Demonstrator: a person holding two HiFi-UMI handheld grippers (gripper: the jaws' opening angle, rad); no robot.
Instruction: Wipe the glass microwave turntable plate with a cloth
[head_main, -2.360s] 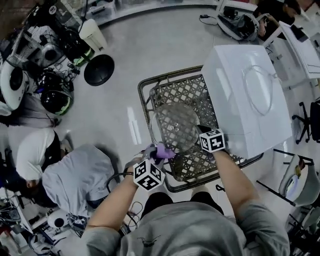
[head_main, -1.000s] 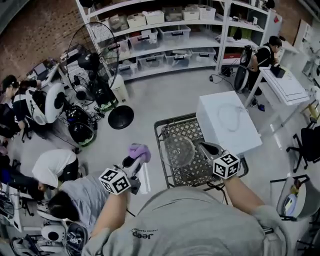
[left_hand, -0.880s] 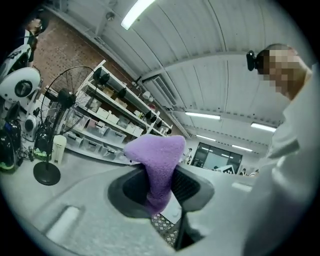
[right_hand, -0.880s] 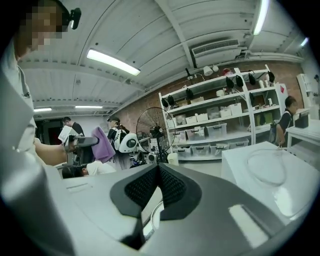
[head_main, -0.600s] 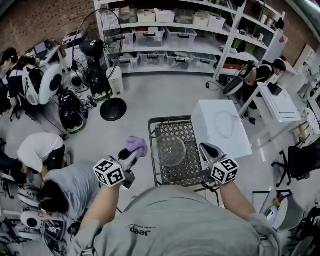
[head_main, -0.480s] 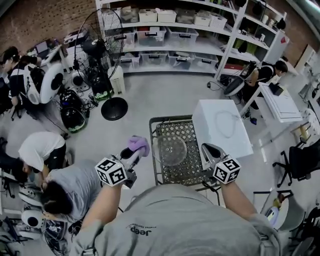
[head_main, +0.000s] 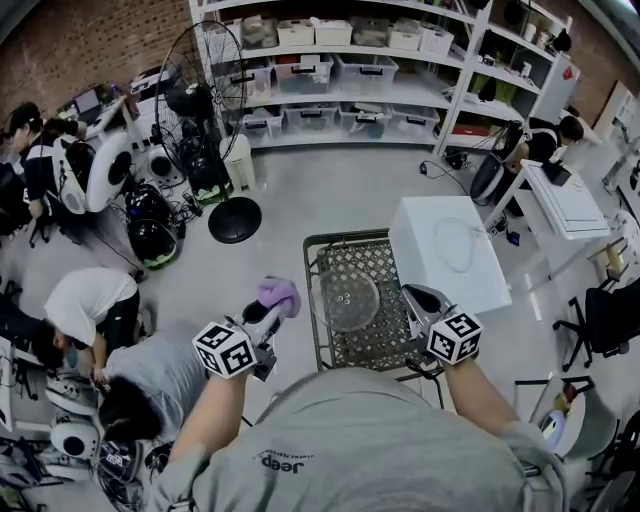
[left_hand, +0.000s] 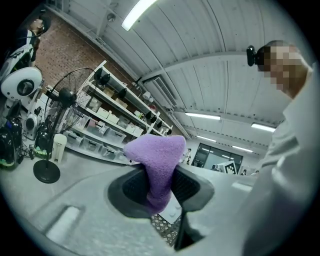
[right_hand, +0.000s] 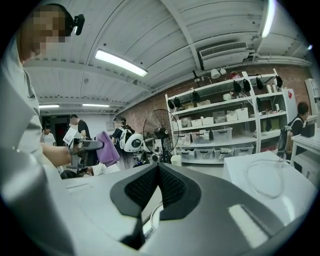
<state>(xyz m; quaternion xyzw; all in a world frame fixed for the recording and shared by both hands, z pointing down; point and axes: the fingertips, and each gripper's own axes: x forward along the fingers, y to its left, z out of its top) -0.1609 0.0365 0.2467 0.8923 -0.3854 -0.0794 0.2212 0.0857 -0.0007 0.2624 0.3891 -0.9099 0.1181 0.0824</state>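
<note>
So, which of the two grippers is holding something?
The left gripper: its jaws are shut on the purple cloth. On the right gripper the jaws are together, nothing between them.

Item one, the cloth (left_hand: 156, 160): purple, fleecy, bunched into a wad. It is pinched between the jaws of the left gripper (head_main: 268, 312), with its bulk standing out past the jaw tips.

Item two, the glass turntable plate (head_main: 346, 300): clear, round, lying flat. It sits between the two grippers, near the tip of the right gripper (head_main: 417, 300) and apart from the cloth. Neither gripper touches it.
</note>
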